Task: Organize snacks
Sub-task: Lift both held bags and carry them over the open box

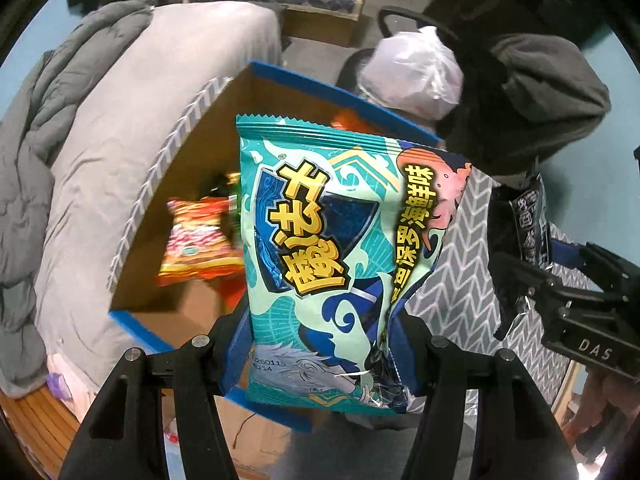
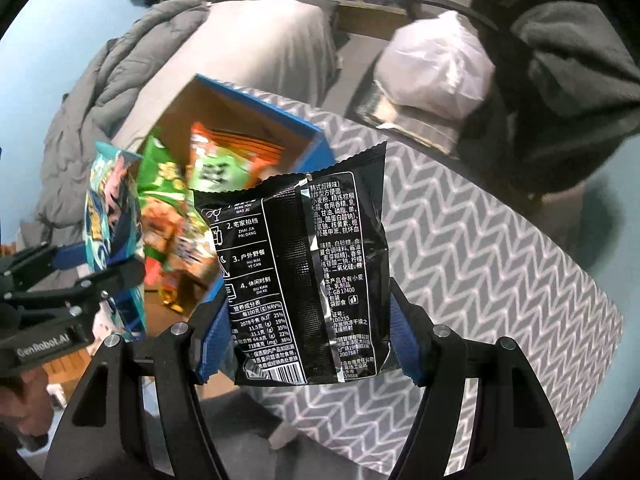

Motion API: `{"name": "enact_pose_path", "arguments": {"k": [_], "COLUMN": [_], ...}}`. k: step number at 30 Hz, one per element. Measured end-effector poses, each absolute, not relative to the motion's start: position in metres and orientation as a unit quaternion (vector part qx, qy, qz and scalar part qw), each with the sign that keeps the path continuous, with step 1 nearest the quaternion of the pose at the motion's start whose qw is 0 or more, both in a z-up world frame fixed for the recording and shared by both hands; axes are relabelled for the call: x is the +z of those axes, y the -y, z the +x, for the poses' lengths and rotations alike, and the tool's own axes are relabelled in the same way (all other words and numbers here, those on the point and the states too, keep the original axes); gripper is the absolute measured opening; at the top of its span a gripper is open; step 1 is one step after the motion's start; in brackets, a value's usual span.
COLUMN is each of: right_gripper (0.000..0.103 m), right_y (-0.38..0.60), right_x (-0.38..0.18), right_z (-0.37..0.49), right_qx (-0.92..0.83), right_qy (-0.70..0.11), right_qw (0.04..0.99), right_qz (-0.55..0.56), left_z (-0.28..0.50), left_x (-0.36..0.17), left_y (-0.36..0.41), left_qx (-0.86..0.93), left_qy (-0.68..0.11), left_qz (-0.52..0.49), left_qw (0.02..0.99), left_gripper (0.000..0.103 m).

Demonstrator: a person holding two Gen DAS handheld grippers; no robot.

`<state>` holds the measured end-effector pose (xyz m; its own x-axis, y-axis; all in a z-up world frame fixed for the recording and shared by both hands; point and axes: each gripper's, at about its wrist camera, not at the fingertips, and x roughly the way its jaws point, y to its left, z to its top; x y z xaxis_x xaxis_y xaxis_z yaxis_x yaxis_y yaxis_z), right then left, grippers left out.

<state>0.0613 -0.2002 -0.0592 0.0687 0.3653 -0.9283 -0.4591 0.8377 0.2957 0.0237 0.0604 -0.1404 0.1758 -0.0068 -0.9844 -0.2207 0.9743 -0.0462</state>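
Behind teal packet (image 1: 320, 256), only right view shows green packets (image 2: 168, 184).

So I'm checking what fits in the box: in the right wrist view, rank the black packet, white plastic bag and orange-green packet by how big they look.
1. black packet, largest, though it sits nearest the camera, which inflates it.
2. white plastic bag.
3. orange-green packet in the cardboard box, smallest; it is partly hidden, so its real size is unsure.
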Motion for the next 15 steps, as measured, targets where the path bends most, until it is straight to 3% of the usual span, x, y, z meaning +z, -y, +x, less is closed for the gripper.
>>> {"name": "enact_pose_path", "arguments": {"k": [15], "right_gripper": [0.07], "right_y": [0.086], "right_x": [-0.054], "right_z": [0.082], "right_qx": [0.342], "right_qy": [-0.605], "right_qw": [0.716], "right_qz": [-0.075], "left_z": [0.006], "left_x": [-0.151], "left_y": [-0.13], "left_qx": [0.129], "left_qy": [-0.634], "left_qz": [-0.117], "left_qw": [0.754], "left_gripper": [0.062]}}
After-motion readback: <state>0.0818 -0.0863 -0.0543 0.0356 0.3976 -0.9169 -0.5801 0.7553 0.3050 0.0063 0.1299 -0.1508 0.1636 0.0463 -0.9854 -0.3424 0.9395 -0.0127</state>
